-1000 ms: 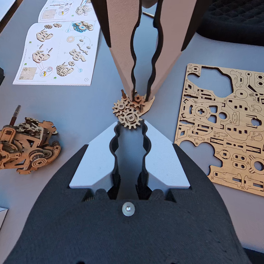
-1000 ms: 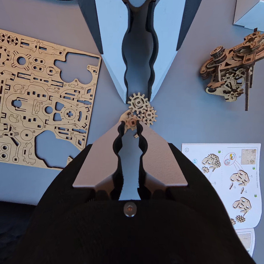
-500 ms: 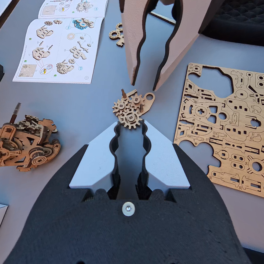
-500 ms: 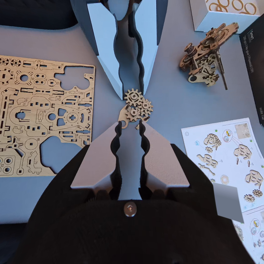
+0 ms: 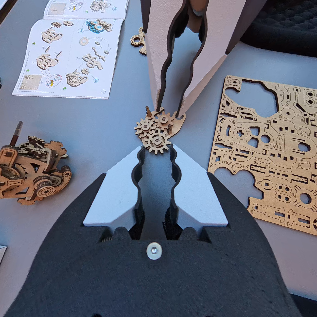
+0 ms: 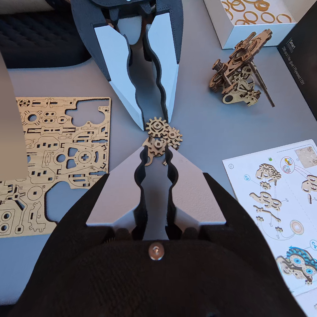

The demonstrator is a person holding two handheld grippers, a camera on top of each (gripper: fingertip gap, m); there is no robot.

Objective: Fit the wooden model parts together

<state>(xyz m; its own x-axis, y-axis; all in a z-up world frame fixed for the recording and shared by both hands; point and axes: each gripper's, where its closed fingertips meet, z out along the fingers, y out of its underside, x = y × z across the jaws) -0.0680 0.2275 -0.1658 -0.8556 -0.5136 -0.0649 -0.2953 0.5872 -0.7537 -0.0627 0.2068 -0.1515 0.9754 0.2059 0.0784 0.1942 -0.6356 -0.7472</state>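
A small wooden gear assembly, three meshed gears on a flat plate with a ring end, lies on the grey table between both grippers. My left gripper, with white fingers, is open, its tips just short of the biggest gear. My right gripper, with beige fingers, is open. Its tips stand on either side of the small gear at the ring end of the assembly. The right gripper comes in from the top of the left wrist view. The left gripper comes in from the top of the right wrist view.
A laser-cut plywood sheet lies on one side. A part-built wooden model and an open instruction booklet lie on the other. Also in view are a loose wooden piece, a white box of rubber bands and a black cushion. Left and right tips are no more than a few centimetres apart.
My right gripper lifted off the small gear, pulled back and up, then came down again with its jaws wider around that gear. My left gripper and the assembly stayed put.
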